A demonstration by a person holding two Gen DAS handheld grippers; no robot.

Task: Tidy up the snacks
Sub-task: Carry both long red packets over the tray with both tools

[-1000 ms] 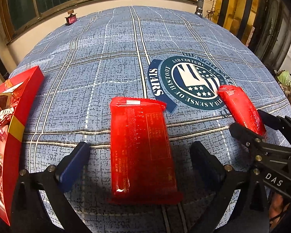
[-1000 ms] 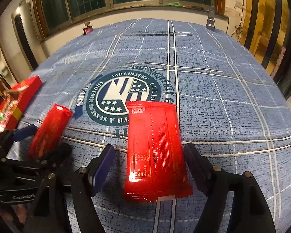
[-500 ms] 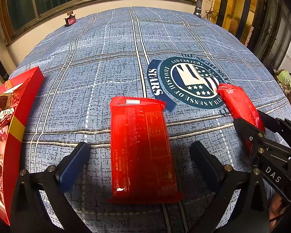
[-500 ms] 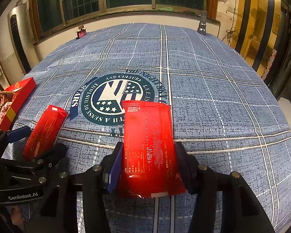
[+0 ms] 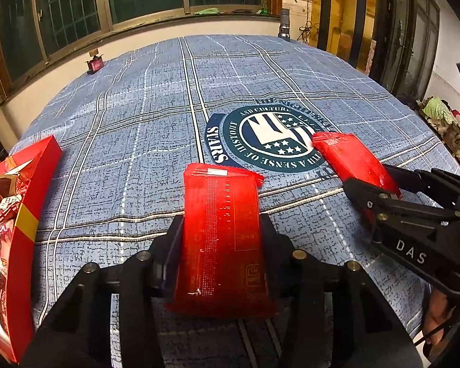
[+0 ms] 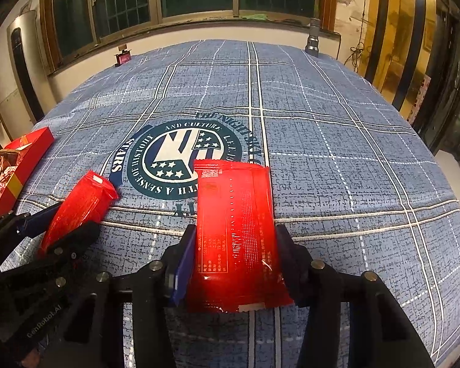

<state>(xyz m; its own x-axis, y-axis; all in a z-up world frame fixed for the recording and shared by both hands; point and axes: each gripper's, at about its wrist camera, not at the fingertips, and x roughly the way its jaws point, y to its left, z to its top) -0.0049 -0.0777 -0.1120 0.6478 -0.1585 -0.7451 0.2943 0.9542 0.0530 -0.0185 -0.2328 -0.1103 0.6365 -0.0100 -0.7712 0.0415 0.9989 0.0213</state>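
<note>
While its jaws are closing, the left gripper (image 5: pixel 219 245) has both pads against the sides of one red snack packet (image 5: pixel 222 236) lying flat on the blue checked cloth (image 5: pixel 144 122). The right gripper (image 6: pixel 234 254) pinches a second packet (image 6: pixel 237 236) near its lower end, jaws narrowed to packet width. Judgement: squeeze lightly, lift level, avoid crushing the contents, then carry toward the red box (image 5: pixel 21 214) at the left edge. Count: two packets, two grippers, one box.
</note>
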